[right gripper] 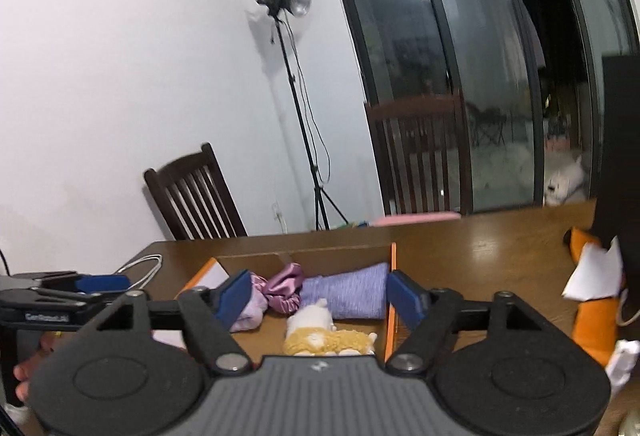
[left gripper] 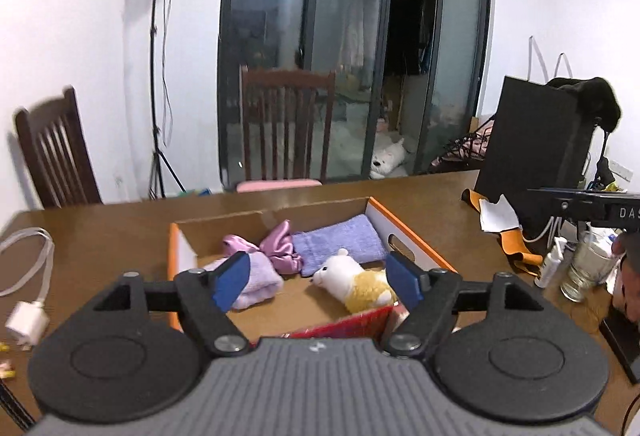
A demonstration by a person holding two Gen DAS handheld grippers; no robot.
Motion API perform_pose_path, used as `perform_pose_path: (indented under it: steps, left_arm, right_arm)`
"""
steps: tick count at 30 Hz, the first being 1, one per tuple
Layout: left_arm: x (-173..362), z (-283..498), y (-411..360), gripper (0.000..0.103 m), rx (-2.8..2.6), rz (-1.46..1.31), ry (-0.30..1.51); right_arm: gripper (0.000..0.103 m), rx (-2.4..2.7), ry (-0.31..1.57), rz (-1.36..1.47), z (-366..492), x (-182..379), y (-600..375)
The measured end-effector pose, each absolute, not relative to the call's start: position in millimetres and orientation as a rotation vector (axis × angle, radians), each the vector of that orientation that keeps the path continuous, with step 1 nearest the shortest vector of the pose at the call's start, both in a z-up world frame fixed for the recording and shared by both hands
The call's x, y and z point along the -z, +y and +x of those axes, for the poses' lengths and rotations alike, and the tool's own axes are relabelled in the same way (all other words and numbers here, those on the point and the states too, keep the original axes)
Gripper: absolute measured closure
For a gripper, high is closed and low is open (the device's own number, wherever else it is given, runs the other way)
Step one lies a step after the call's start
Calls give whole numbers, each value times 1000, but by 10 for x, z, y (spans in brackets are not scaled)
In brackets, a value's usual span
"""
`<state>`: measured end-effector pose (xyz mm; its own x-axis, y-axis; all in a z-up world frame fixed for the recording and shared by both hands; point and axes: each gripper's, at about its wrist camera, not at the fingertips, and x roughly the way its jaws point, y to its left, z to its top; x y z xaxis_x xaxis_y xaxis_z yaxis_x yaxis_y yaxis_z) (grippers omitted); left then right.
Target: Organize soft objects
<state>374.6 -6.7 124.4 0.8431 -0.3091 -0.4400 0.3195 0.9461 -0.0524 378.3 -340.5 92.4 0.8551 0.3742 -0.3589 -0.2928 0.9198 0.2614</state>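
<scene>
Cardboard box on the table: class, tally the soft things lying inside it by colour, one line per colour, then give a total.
Inside the cardboard box:
Purple or lilac: 2, the flat purple cloth and the lilac rolled cloth
Pink: 1, the satin scrunchie
White and yellow: 1, the plush toy
Total: 4
</scene>
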Motion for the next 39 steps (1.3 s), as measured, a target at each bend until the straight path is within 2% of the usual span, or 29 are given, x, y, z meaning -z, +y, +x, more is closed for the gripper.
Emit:
perform_pose_path:
  steps: [10, 12, 13, 14, 24, 33, 36, 39]
  left_arm:
    - [-1456, 2957, -4, 19, 310, 75, 382]
    - [-1433, 2792, 2, 16, 291, 65, 356]
    - [-1386, 2695, 0, 12, 275, 62, 343]
    - [-1320, 2615, -13, 8, 262, 66, 340]
    - [-546, 1805, -98, 7, 239, 2, 423]
    - [-233, 1901, -237, 8, 252, -46, 551]
    - [-226, 2116, -375, 19, 296, -81, 577]
    - [-179, 2430, -563, 36, 348, -112, 607]
  right_arm:
    - [21, -400, 354, 114, 3107, -1240, -3292]
    - [19, -407, 340, 112, 2971, -1248, -3295]
    - [17, -408, 334, 109, 2905, -1227, -3292]
    - [14, -409, 329, 105, 2818, -1181, -3296]
    - [13, -419, 470, 61, 2162, -386, -3299]
    - [14, -412, 564, 122, 2062, 83, -3477]
    - [17, -425, 553, 167, 2202, 131, -3538]
    - [27, -433, 557, 209, 2441, 192, -3550]
